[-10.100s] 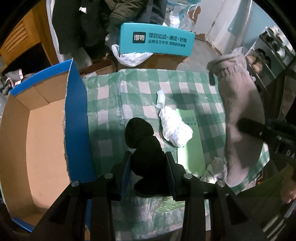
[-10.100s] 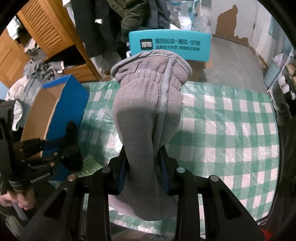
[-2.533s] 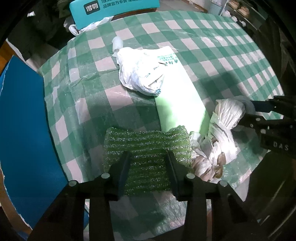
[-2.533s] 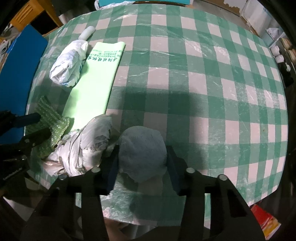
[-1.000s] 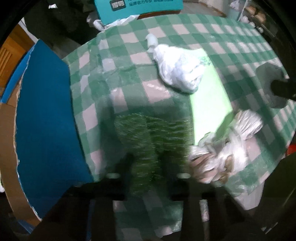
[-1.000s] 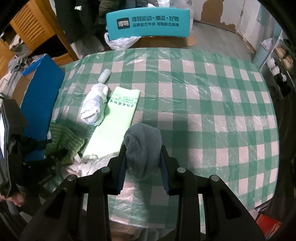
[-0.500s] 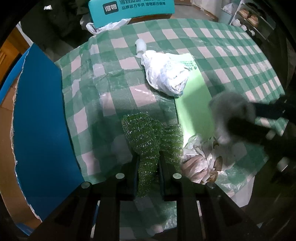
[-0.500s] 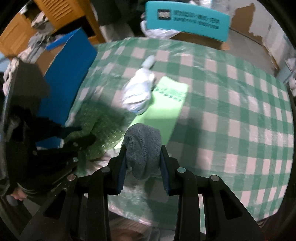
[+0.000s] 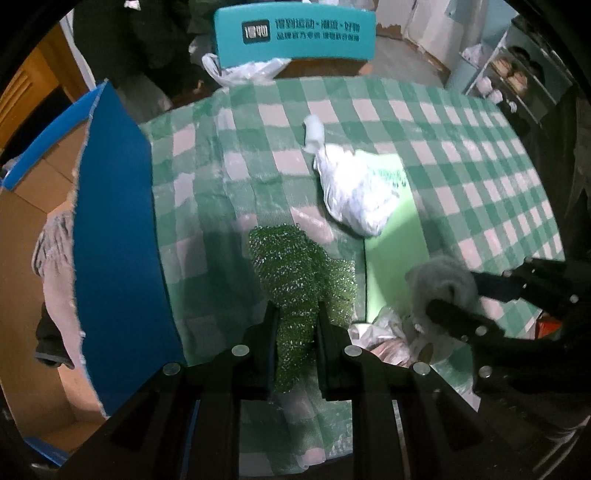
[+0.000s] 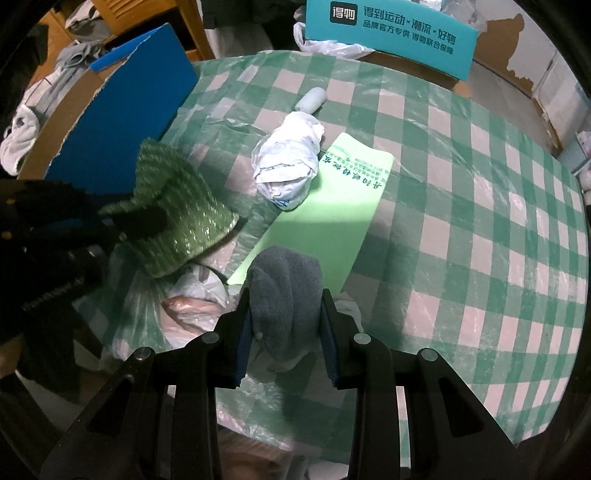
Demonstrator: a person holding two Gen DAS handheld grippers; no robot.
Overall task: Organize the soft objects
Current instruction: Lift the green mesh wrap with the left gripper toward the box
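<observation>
My left gripper [image 9: 294, 325] is shut on a green knitted cloth [image 9: 299, 273] and holds it above the checked table [image 9: 236, 162], just right of the blue cardboard box [image 9: 114, 236]. The cloth also shows in the right wrist view [image 10: 177, 218]. My right gripper [image 10: 286, 317] is shut on a grey rolled sock [image 10: 284, 288] above the table's near edge; the sock shows at the right of the left wrist view [image 9: 439, 280]. The box holds a grey fleece piece [image 9: 55, 266] and something black [image 9: 48, 339].
A white crumpled bag [image 10: 288, 158], a light green flat pack [image 10: 325, 218] and a small white roll [image 10: 312, 99] lie mid-table. A clear bag with pale contents [image 10: 184, 299] lies at the near edge. A teal sign [image 9: 295, 33] stands behind the table.
Both grippers have lifted their loads and shifted left toward the blue box. The green cloth now hangs bunched from the left gripper; the box interior has come into view.
</observation>
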